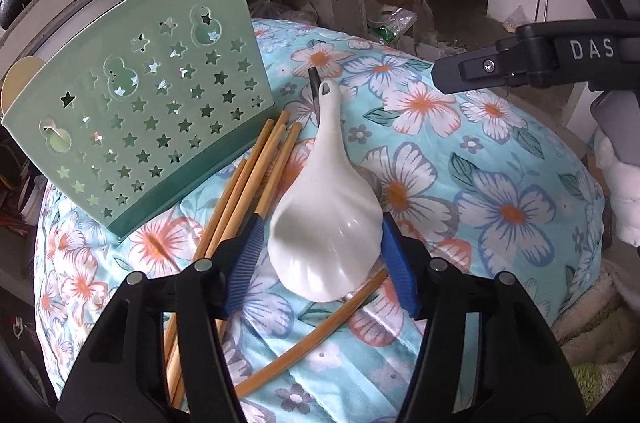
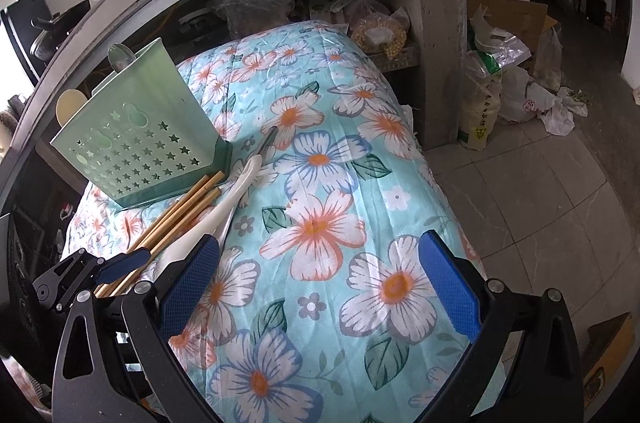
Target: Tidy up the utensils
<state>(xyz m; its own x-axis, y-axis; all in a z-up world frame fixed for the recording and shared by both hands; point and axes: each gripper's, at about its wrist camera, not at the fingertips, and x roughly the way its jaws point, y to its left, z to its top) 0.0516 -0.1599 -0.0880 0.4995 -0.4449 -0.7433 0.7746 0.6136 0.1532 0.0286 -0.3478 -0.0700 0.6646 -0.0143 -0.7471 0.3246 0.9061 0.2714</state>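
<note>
- We are looking at the white ceramic spoon [image 1: 326,223] lying bowl-down on the floral quilt [image 1: 500,183], low in the centre of the left wrist view, its bowl towards the camera.
- Its long axis is running up the frame, the handle tapering away towards the upper centre, beside a dark-handled utensil [image 1: 314,87] that is mostly hidden.
- We are reading the left gripper [image 1: 322,249] as part open, its blue fingers [image 1: 248,255] flanking the spoon's bowl; the right-hand finger seems to be just touching it, the left-hand one stands clear, so no grip yet.
- Bamboo chopsticks [image 1: 256,175] are fanning out left of the spoon, one loose chopstick [image 1: 320,335] crossing under the bowl near the bottom of the frame.
- The green star-punched holder [image 1: 148,91] is standing at upper left, just beside the chopstick tips.
- The right gripper [image 2: 320,287] is hanging wide open over bare quilt, holding nothing, well right of the utensils; the left hand is nearer.
- We judge the next move needs the fingers squeezing across the bowl's width.
</note>
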